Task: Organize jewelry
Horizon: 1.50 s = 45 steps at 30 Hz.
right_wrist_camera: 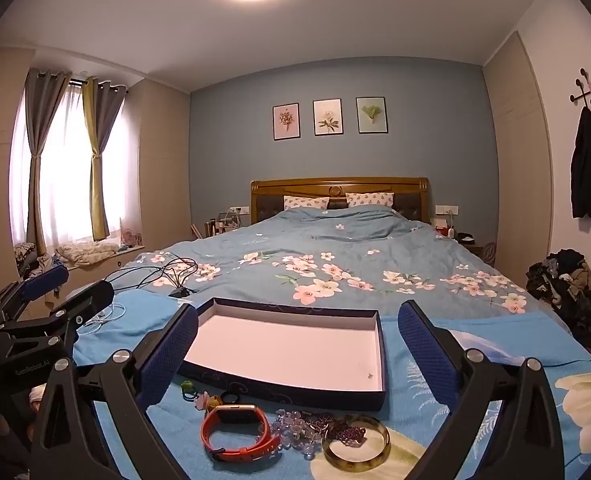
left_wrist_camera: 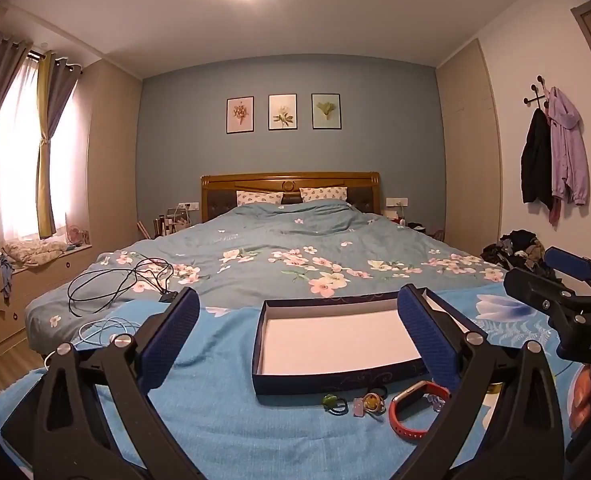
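Just below our right gripper [right_wrist_camera: 297,350] lies the jewelry row — orange watch [right_wrist_camera: 235,432], clear bead bracelet [right_wrist_camera: 295,430], dark beads [right_wrist_camera: 345,434], amber bangle [right_wrist_camera: 355,446], running left-right along the near wall of the box [right_wrist_camera: 379,344]. Both sets of jaws are spread wide and hold nothing. From our left gripper [left_wrist_camera: 297,344] the green ring [left_wrist_camera: 329,400] and yellow ring [left_wrist_camera: 371,402] sit ahead and low, the watch off to its right. The right hand looks nearer the bangle and beads, the left nearer the rings. Beyond — the box, seemingly empty but for a tiny speck.
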### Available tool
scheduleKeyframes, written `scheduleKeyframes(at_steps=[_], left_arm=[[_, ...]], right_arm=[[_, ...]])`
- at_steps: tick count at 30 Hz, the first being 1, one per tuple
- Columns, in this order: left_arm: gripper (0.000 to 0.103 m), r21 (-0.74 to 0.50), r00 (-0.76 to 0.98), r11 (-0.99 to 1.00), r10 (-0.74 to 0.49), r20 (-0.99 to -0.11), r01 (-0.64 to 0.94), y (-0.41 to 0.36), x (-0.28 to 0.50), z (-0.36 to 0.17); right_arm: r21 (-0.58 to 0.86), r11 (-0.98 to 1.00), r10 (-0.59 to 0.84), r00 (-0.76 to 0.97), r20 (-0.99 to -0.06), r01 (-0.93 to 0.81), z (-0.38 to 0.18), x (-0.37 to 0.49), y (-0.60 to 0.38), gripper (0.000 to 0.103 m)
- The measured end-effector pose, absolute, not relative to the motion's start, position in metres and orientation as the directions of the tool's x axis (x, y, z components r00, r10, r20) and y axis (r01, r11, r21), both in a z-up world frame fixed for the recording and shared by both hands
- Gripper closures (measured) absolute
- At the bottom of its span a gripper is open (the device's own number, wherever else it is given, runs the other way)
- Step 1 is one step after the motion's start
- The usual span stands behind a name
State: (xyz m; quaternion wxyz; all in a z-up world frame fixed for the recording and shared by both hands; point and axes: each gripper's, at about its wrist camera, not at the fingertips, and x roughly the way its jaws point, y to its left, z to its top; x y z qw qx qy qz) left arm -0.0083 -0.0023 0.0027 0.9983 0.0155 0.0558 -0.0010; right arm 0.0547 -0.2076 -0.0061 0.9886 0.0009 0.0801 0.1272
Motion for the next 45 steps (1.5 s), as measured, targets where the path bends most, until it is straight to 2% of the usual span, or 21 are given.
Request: scheduleKeyframes(at_steps=[45], left_arm=[[0.006, 0.027, 0.997, 1.000, 0.011, -0.081, -0.009, -0.0006, -0.0086, -0.0029]], right_arm=[[0.042, 0.969, 0.246, 0.958, -0.145, -0.243, -0.0047, 0.0508, -0.2184, 0.006]])
